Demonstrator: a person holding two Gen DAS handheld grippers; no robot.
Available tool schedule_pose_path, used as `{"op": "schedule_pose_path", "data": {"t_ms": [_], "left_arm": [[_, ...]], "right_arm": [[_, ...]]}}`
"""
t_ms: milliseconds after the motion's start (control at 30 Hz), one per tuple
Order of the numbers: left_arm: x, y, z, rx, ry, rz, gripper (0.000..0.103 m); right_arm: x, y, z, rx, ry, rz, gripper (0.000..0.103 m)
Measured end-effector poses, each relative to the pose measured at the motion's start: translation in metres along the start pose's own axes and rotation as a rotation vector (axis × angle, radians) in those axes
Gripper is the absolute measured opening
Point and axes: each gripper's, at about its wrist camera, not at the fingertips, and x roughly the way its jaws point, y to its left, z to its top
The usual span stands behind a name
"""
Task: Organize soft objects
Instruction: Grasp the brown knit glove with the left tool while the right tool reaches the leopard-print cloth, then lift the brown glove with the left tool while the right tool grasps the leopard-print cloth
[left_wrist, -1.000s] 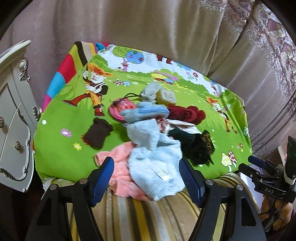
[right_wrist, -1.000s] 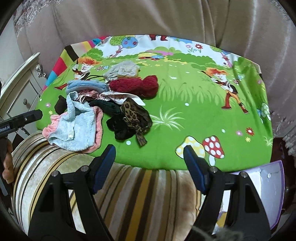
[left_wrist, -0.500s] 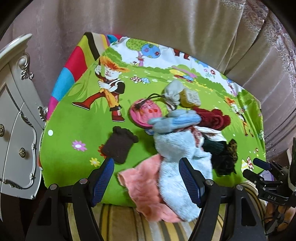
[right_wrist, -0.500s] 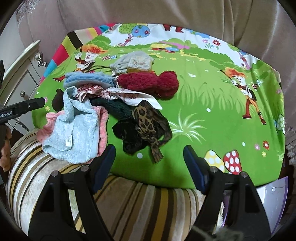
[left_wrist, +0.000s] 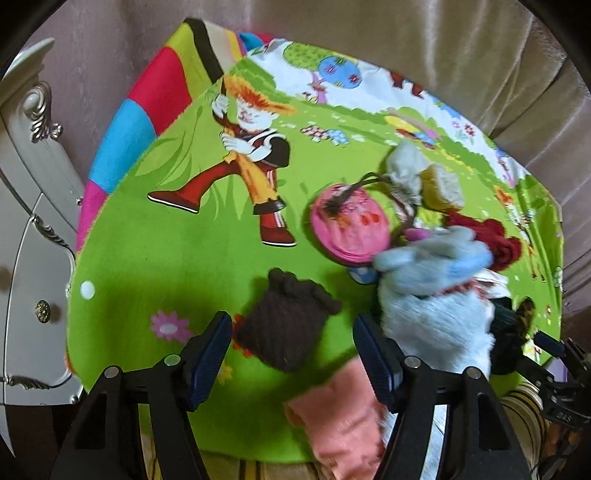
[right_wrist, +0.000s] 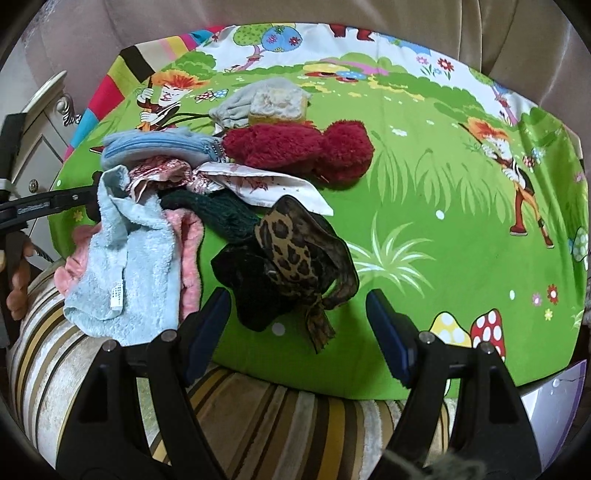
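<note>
- Cartoon-print green cloth covers the surface; a striped cover shows below its near edge, curtains behind.
- White cabinet stands at 9 o'clock in the left wrist view.
- Heap of soft items lies on the cloth, at 10 o'clock in the right wrist view.
- Light blue towel hangs over the near edge, on top of a pink towel.
- Red fuzzy piece lies at 12 o'clock of the heap, touching a white printed cloth.
- Leopard-print scarf lies over a black fabric, at the heap's 4 o'clock side.
- Dark brown knit piece lies apart from the heap, at its 9 o'clock in the left wrist view.
- Round pink pouch sits just beyond it.
- Left tongs: closing, partly open, brown piece between the fingers, pads not pressing.
- Right tongs: wide open, empty, above the scarf's near end.
</note>
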Motion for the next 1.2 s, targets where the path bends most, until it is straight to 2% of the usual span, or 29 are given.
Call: {"op": "schedule_pose_path", "data": {"t_ms": [100, 167, 233, 467, 600, 900, 933, 967, 1067, 1200], "left_arm": [[0.010, 0.002, 0.005, 0.000, 0.018, 0.002, 0.063], [0.016, 0.001, 0.007, 0.007, 0.022, 0.003, 0.052], [0.021, 0.000, 0.008, 0.016, 0.027, 0.001, 0.047], [0.021, -0.001, 0.007, 0.028, 0.002, -0.009, 0.035], [0.012, 0.003, 0.004, -0.001, -0.033, 0.000, 0.032], [-0.025, -0.001, -0.009, -0.032, -0.144, -0.018, 0.031], [-0.030, -0.003, -0.011, -0.032, -0.159, -0.017, 0.031], [-0.034, -0.005, -0.014, -0.032, -0.172, -0.016, 0.031], [-0.048, -0.010, -0.019, -0.045, -0.210, -0.030, 0.031], [-0.064, -0.022, -0.028, -0.035, -0.256, -0.047, 0.031]], "right_arm": [[0.004, -0.004, -0.001, 0.021, 0.015, 0.015, 0.078], [0.005, -0.006, -0.001, 0.029, 0.017, 0.024, 0.078], [0.001, -0.008, -0.001, 0.041, 0.002, 0.032, 0.078], [-0.003, -0.021, 0.005, 0.137, -0.041, 0.055, 0.078], [0.001, -0.020, 0.012, 0.150, -0.056, 0.054, 0.078], [0.028, -0.031, 0.024, 0.208, 0.000, 0.110, 0.077], [0.029, -0.033, 0.023, 0.221, 0.004, 0.119, 0.065], [0.030, -0.036, 0.022, 0.235, 0.008, 0.127, 0.048], [0.029, -0.042, 0.017, 0.267, 0.010, 0.150, 0.028], [0.020, -0.047, 0.010, 0.283, -0.012, 0.153, 0.018]]}}
